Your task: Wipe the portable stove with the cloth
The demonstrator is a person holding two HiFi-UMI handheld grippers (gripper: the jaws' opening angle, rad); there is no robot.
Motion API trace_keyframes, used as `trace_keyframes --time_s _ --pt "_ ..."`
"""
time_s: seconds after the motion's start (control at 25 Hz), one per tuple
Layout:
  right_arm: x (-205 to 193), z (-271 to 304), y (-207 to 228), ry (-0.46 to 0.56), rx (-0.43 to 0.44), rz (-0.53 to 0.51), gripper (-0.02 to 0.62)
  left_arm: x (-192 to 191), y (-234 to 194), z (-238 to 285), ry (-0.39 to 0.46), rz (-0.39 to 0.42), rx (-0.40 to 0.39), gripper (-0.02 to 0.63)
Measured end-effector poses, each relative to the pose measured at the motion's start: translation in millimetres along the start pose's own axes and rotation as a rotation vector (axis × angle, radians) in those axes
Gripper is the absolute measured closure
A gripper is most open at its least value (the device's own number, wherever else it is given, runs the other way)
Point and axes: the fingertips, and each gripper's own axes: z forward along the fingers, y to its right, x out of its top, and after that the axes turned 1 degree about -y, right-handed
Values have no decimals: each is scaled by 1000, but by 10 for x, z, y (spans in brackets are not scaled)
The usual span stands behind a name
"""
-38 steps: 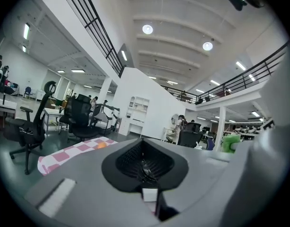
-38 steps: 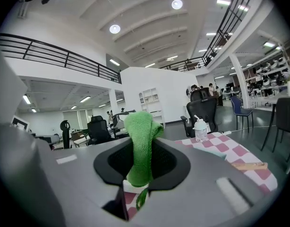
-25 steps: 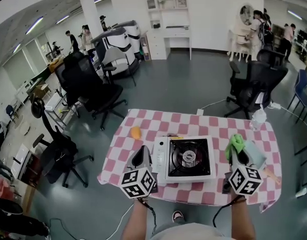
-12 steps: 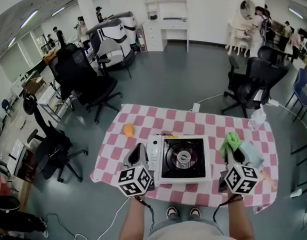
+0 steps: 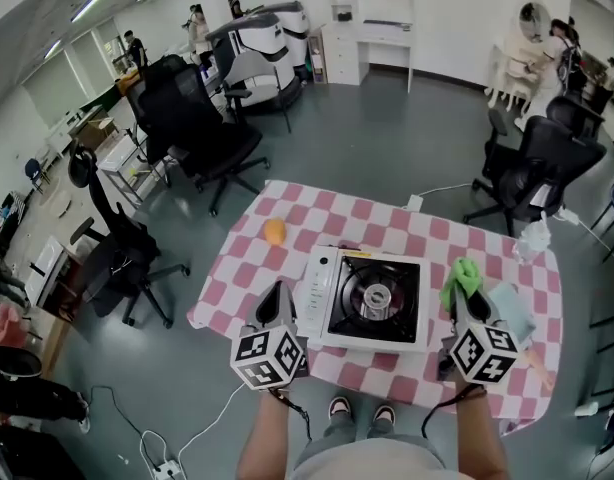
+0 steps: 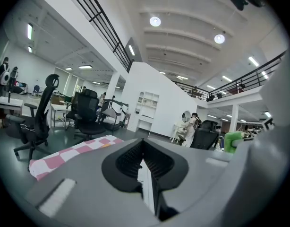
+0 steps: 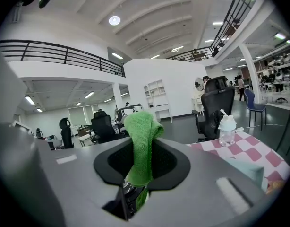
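The white portable stove (image 5: 369,302) with a black top and round burner sits mid-table on the pink checked cloth. My right gripper (image 5: 465,293) hovers just right of the stove, shut on a green cloth (image 5: 461,277) that bunches up above the jaws; in the right gripper view the green cloth (image 7: 141,143) stands pinched between them. My left gripper (image 5: 277,300) rests at the stove's left side, near the control panel, jaws shut with nothing between them. In the left gripper view the left gripper (image 6: 144,161) shows its ribbed pads pressed together.
An orange fruit (image 5: 275,231) lies on the table's far left. A clear bottle (image 5: 535,238) stands at the far right corner, seen too as the bottle (image 7: 227,129). A pale blue item (image 5: 514,313) lies right of my right gripper. Black office chairs (image 5: 532,178) surround the table (image 5: 407,222).
Both grippers hold their places beside the stove. The head camera has shifted, so the table sits slightly lower and more tilted in view.
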Motion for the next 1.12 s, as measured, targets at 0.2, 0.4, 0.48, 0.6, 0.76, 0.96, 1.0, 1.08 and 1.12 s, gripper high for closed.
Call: trace_keyframes --time_s 0.2,0.4,0.48,0.6,0.76,0.96,1.0,1.08,1.12 --pt "-214 128 -317 -55 91 -12 517 -78 -271 -307 -5 3 84 606" --pt "-406 232 -658 -103 171 -22 517 -181 -529 -570 -21 -4 153 606" --pt "-509 254 -806 -128 206 -29 517 -246 -638 -695 -31 -11 185 606" --pt "-704 277 -993 -170 246 -36 517 -358 -786 -822 -46 -24 221 606" --pt "-1001 276 -1186 -242 288 -38 517 -552 -945 -982 -77 -41 260 606" --pt "-1348 277 -1471 -317 344 -49 517 -780 -1170 -1103 -108 -63 299 606" --pt "-1419 281 -1517 -330 354 -48 517 -827 -1206 -1107 -115 -66 303 606" --pt "-1548 278 -1584 -357 369 -52 517 -915 -1259 -1116 -126 -71 307 606" --pt "-1604 271 -1608 -370 374 -57 517 -953 -1282 -1124 -130 -75 310 606"
